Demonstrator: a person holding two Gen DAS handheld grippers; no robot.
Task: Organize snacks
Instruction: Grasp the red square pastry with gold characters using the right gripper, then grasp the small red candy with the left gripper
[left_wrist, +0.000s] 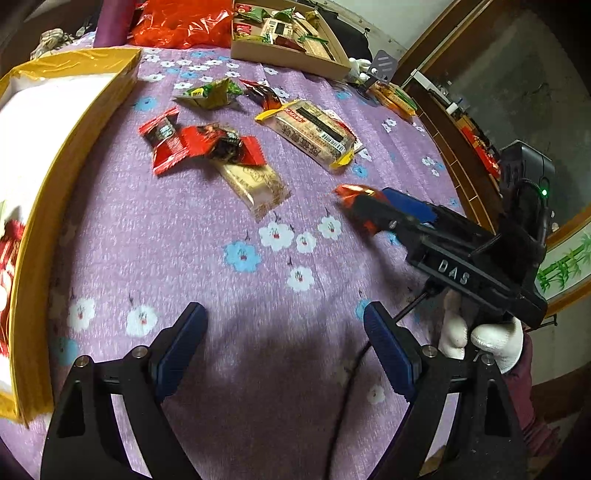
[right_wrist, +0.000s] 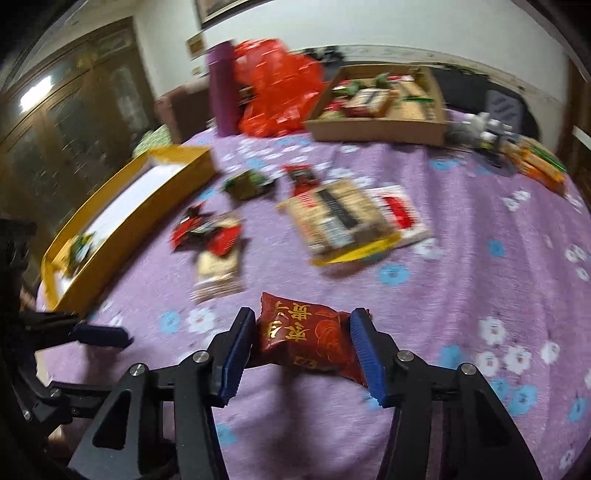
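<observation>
A dark red snack packet (right_wrist: 303, 336) with gold lettering sits between the blue pads of my right gripper (right_wrist: 301, 332), which is shut on it just above the purple flowered cloth (right_wrist: 461, 240). From the left wrist view, that right gripper (left_wrist: 364, 203) reaches in from the right with the red packet (left_wrist: 351, 192) at its tip. My left gripper (left_wrist: 284, 314) stands open over bare cloth with nothing between its fingers. Loose snacks lie beyond: red packets (left_wrist: 184, 144), a green packet (left_wrist: 210, 92), a beige wafer packet (left_wrist: 255, 181) and a clear yellow-edged packet (left_wrist: 314, 129).
A yellow box (left_wrist: 74, 122) with a white inside stands at the left. A cardboard tray (left_wrist: 288, 59) full of snacks sits at the back, beside a red plastic bag (left_wrist: 177, 26) and a purple bottle (right_wrist: 221, 92). A white-gloved hand (left_wrist: 480, 339) holds the right gripper's handle.
</observation>
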